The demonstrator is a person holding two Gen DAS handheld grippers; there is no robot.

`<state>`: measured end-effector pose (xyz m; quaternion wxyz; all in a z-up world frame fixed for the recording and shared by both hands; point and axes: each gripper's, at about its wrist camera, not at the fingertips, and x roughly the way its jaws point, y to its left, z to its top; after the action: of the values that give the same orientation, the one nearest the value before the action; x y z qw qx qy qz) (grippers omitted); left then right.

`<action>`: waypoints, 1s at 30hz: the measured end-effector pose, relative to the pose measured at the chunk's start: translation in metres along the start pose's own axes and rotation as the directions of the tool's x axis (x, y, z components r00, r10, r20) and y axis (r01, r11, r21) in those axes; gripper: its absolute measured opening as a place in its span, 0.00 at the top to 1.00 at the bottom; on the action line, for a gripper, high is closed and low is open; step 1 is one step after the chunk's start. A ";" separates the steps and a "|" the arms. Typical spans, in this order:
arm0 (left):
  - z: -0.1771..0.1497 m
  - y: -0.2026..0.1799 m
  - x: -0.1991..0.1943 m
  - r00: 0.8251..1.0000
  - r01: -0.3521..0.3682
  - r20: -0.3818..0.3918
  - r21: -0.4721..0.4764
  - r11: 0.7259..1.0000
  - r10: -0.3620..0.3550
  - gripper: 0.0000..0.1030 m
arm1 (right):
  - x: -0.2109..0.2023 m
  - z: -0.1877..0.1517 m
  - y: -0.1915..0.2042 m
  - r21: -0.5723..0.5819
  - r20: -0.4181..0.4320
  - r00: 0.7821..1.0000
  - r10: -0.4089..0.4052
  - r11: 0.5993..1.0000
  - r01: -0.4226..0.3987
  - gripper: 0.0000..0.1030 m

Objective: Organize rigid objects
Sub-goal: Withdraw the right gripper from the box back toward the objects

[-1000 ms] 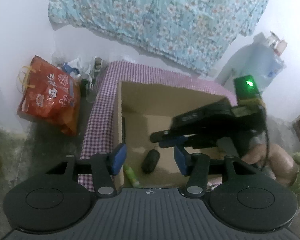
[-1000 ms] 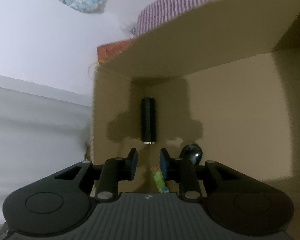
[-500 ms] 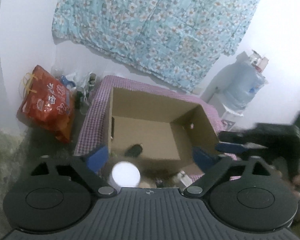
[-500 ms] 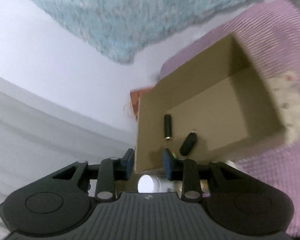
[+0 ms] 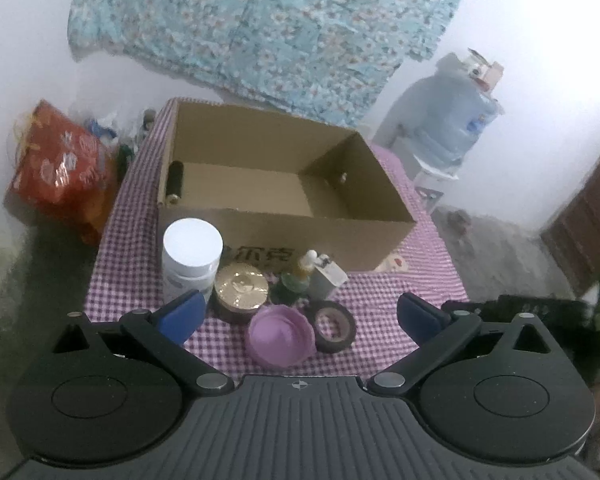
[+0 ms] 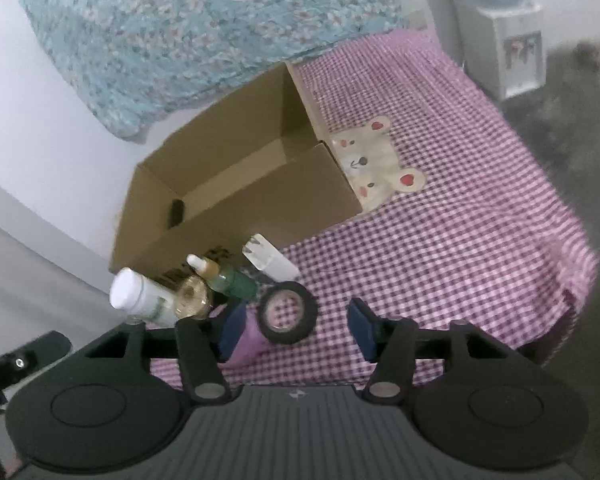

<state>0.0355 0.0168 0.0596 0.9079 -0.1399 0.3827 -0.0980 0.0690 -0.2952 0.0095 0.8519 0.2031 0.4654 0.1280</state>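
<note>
An open cardboard box (image 5: 284, 236) stands on the checked cloth, with a black cylinder (image 5: 175, 182) lying inside along its left wall. In front of it are clustered a white jar (image 5: 192, 256), a gold-lidded tin (image 5: 241, 290), a green dropper bottle (image 5: 296, 280), a small white bottle (image 5: 328, 278), a black tape roll (image 5: 334, 326) and a purple bowl (image 5: 280, 336). My left gripper (image 5: 300, 316) hangs over this cluster, its jaws opening wide and touching nothing. My right gripper (image 6: 296, 330) is opening too. The tape roll (image 6: 288, 312) lies just ahead of its pads, untouched.
A purple checked tablecloth (image 6: 460, 240) with a bear patch (image 6: 376, 164) covers the table right of the box. A red bag (image 5: 60, 172) sits on the floor at the left, a water dispenser (image 5: 452, 120) at the back right. A floral cloth (image 5: 260, 20) hangs on the wall.
Both grippers have drawn back out of the box towards the near table edge. Their jaws have spread apart. The cluster of items in front of the box has come into view.
</note>
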 end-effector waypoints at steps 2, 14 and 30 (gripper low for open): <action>-0.004 -0.004 -0.001 1.000 -0.002 0.007 0.017 1.000 0.002 0.00 | -0.007 -0.002 0.006 -0.033 0.027 1.000 -0.012 0.999 0.013 0.26; -0.010 -0.003 -0.011 0.998 0.043 0.044 -0.036 0.998 -0.041 0.00 | -0.030 -0.010 0.034 -0.202 0.154 0.978 -0.139 0.965 0.169 0.00; -0.015 -0.008 0.017 0.999 -0.033 0.024 0.000 0.999 0.033 0.00 | -0.023 -0.010 0.031 -0.255 0.213 0.959 -0.185 0.937 0.237 0.00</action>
<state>0.0359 0.0021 0.0414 0.9140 -0.1345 0.3740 -0.0815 0.0469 -0.2744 0.0363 0.9205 0.0413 0.3803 0.0801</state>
